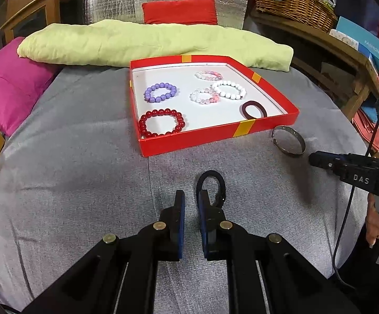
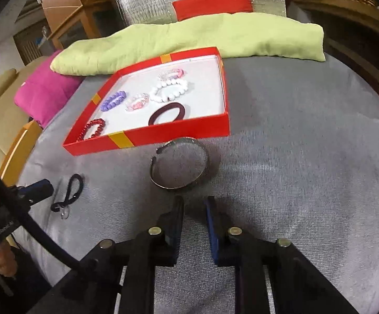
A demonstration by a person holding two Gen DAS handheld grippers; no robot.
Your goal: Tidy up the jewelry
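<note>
A red box (image 1: 215,141) with a white floor holds a purple bead bracelet (image 1: 147,95), a red one (image 1: 143,125), a white one (image 1: 216,87), two clear-pink ones and a maroon hair band (image 1: 244,110). A black hair tie (image 1: 211,172) lies on the grey cloth, its loop just past my left gripper (image 1: 191,196), which is shut with nothing in it. In the right wrist view the hair tie (image 2: 80,184) lies beside the left gripper (image 2: 45,185), apart from it. A silver bangle (image 2: 179,188) rests before the box (image 2: 163,138). My right gripper (image 2: 195,201) stands narrowly open just short of it, with nothing between the pads.
A long green cushion (image 1: 150,41) lies behind the box, a pink cushion (image 1: 11,83) at the left, a red one (image 1: 179,11) at the back. A wicker basket (image 1: 294,2) and boxes crowd the wooden shelf on the right. A person's hand (image 1: 377,222) holds the right gripper.
</note>
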